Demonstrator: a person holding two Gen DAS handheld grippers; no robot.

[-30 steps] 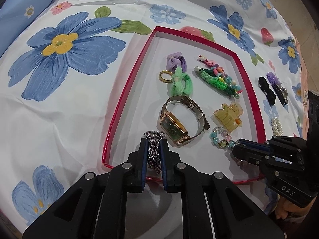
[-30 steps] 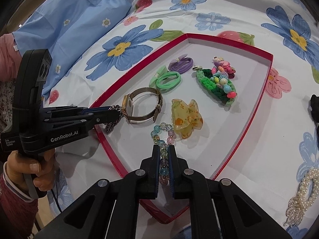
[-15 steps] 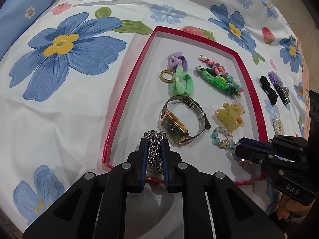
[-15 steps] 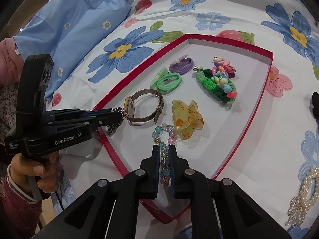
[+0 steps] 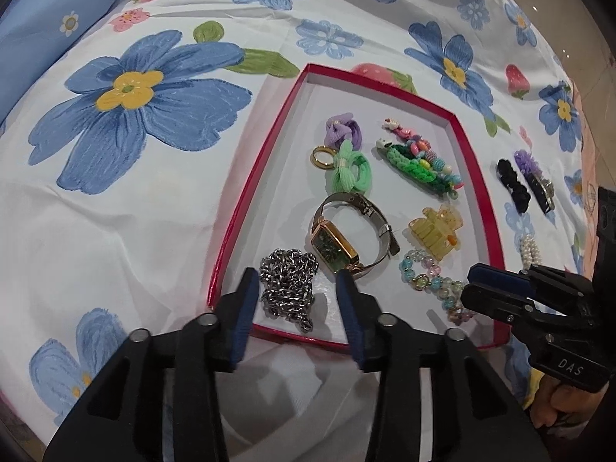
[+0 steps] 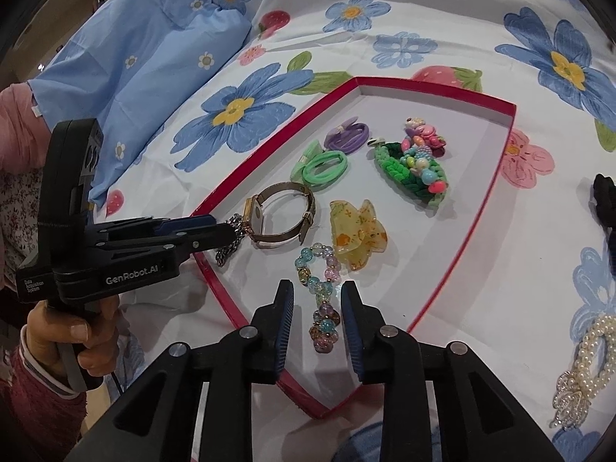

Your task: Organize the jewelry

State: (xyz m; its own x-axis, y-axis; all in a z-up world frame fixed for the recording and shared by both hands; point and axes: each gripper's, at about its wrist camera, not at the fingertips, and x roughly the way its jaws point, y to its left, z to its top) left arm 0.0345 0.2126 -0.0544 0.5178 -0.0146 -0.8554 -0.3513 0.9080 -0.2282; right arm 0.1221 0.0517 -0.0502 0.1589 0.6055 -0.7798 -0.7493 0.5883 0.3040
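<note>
A red-rimmed tray [image 5: 265, 154] [image 6: 496, 146] lies on the flowered sheet. My left gripper [image 5: 294, 296] is open; a silver chain [image 5: 288, 287] lies loose between its fingers at the tray's near left corner. My right gripper [image 6: 317, 304] is open around a pastel bead bracelet [image 6: 321, 288] [image 5: 427, 283] lying in the tray. Also in the tray are a gold watch [image 5: 338, 238], a yellow claw clip [image 5: 435, 229], green and purple hair ties [image 5: 350, 169], a gold ring [image 5: 322, 157] and a green braided beaded piece [image 5: 419, 163].
Outside the tray on the right lie a black scrunchie [image 5: 510, 184], a purple hair clip [image 5: 533, 175] and a pearl bracelet [image 6: 585, 362]. A blue pillow [image 6: 134, 54] sits at the far left. The left hand-held gripper body [image 6: 115, 254] reaches over the tray's left rim.
Both grippers have opened. The left one let go of the silver chain and the right one let go of the bead bracelet; both pieces now rest in the tray.
</note>
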